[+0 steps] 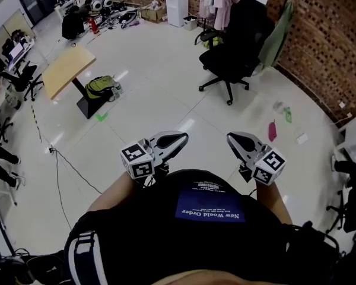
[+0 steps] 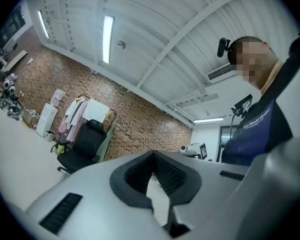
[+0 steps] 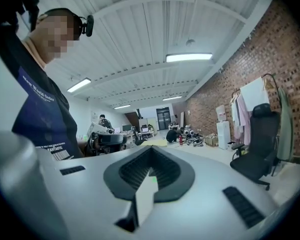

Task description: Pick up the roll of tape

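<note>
No roll of tape can be made out in any of the three views, so which way it lies from the grippers, and how its axis runs, cannot be told. The only small things on the floor are to the far right: a pink bottle, a green bottle and a white scrap. All are too small to name for sure, and none reads as a roll. If the tape lies among them, the right gripper would be the nearer one, but that is only a guess.

Farther off stand a black chair against the brick wall and, to the far left, a wooden table with a green bag at its foot. The floor just ahead of the person is bare tile.

The left gripper and the right one are held close to the person's body, side by side and well apart, both pointing level across the room. Each gripper's own view shows its two jaws brought together at the tips, with nothing between the ribbed pads. Both are closed and empty, touching nothing. In my judgement the tape must first be found, and the jaws opened, before any pick.
</note>
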Motion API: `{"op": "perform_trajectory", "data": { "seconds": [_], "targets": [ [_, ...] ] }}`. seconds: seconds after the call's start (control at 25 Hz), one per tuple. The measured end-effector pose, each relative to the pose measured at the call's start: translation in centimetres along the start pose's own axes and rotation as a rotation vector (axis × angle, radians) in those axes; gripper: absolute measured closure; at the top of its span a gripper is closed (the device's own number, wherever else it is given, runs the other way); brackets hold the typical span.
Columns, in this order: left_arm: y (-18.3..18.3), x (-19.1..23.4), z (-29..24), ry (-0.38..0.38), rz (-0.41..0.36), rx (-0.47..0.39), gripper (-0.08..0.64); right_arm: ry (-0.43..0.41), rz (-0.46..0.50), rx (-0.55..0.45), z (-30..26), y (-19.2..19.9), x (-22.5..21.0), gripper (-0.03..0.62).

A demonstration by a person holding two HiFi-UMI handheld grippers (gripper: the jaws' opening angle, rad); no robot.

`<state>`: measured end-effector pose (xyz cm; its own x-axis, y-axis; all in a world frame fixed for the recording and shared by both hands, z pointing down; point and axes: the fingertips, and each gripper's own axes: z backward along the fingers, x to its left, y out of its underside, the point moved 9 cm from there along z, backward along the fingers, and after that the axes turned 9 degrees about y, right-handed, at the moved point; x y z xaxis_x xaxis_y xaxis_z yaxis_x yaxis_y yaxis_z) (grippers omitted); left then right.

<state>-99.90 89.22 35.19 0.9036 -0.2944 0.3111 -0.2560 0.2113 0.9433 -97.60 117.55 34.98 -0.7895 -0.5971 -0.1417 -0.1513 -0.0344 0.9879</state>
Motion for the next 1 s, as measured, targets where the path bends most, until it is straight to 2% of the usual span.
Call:
{"op": "perform_trajectory", "data": {
  "seconds": [0.24, 0.48, 0.76, 0.88, 1.0],
  "targets": [
    [-4.8, 8.6, 6.3, 0.009, -0.046, 0.007, 0.554, 0.005, -0.028, -0.047, -10.7, -2.2, -0.1, 0.606],
    [-6.8, 15.4, 9.6, -0.022, -0.016, -0.002, 0.553, -0.016, -0.042, -0.011, -18.8, -2.3, -1.7, 0.606],
    [-7.5, 22.7, 6.2, -0.075, 0.004, -0.011, 0.553, -0.076, -0.067, 0.005, -24.7, -2.1, -10.2, 0.606],
    [-8.8, 26.1, 2.9, -0.11, -0.012, -0.036, 0.554, -0.136, -0.046, 0.003, -27.2, -3.0, -15.6, 0.606],
    [-10.3, 30.0, -0.6, -0.178, -0.044, -0.041, 0.553, -0.202, -0.018, 0.016, -30.2, -4.7, -21.6, 0.606]
  ]
}}
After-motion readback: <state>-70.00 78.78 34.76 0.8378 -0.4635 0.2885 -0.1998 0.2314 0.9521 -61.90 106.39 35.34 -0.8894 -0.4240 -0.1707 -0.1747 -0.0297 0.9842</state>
